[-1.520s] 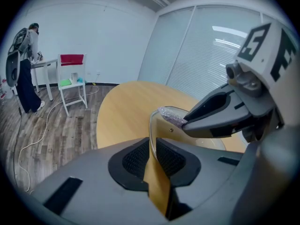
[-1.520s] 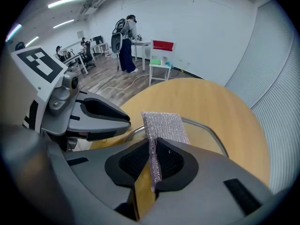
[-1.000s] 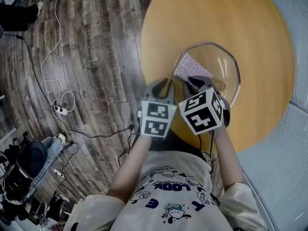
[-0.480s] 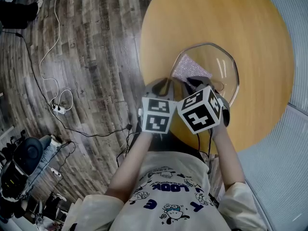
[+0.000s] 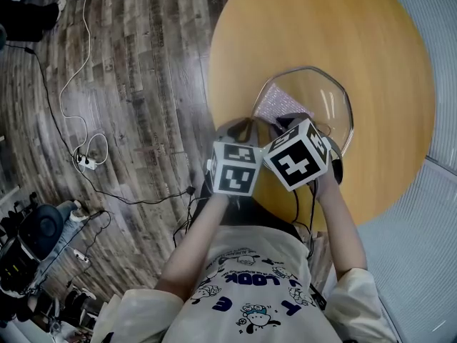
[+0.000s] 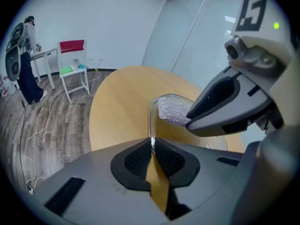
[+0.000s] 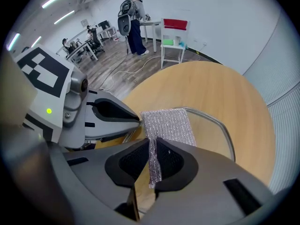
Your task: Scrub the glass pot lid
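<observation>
A glass pot lid (image 5: 314,102) with a metal rim is held above the round wooden table (image 5: 371,34). My left gripper (image 6: 151,146) is shut on the lid's near rim (image 6: 151,121), pinching it between its black pads. My right gripper (image 7: 152,158) is shut on a silvery mesh scrubbing cloth (image 7: 169,125), which lies flat against the lid's glass (image 7: 211,135). In the head view the cloth (image 5: 280,103) shows through the lid, just beyond both marker cubes. The left gripper (image 5: 243,131) sits left of the right gripper (image 5: 296,123), close together.
The table's edge (image 5: 212,84) drops to a dark wood floor with white and black cables (image 5: 86,106). A white chair (image 7: 176,41) with a red cushion and a standing person (image 7: 133,18) are far across the room. Window blinds (image 6: 206,36) lie beyond the table.
Both grippers and the lid have shifted slightly; the right gripper's cube has rotated and moved a little up and left, sliding the cloth over the glass.
</observation>
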Available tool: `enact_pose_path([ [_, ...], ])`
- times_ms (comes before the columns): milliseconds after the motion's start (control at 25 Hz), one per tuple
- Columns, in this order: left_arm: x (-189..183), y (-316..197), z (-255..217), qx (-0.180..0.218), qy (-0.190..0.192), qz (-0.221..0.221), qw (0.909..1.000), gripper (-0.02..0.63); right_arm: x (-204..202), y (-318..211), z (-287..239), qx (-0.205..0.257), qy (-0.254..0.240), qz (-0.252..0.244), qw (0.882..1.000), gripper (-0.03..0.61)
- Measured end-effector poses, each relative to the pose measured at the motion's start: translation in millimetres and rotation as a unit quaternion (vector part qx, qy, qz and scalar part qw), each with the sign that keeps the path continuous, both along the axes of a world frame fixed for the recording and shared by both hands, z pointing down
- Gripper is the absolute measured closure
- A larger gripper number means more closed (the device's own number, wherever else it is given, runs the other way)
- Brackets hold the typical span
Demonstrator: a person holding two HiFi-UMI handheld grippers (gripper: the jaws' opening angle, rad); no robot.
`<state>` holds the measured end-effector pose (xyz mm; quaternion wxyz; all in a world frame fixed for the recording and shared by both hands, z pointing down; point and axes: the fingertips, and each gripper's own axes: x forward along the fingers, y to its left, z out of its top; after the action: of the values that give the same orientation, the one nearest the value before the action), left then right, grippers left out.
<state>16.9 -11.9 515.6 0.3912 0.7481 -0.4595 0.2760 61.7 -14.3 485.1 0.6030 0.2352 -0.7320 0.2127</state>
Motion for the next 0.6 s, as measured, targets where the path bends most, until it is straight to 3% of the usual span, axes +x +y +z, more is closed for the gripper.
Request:
enact_pose_path([
  [320, -3, -1, 2, -0.025, 0.024, -0.013, 0.9993, 0.581, -3, -10, -5, -0.048, -0.023, 0.018, 0.998, 0.517],
  [600, -2, -1, 7, -0.033, 0.025, -0.016, 0.999, 0.583, -4, -16, 0, -0.075, -0.015, 0.002, 0.997, 0.517],
])
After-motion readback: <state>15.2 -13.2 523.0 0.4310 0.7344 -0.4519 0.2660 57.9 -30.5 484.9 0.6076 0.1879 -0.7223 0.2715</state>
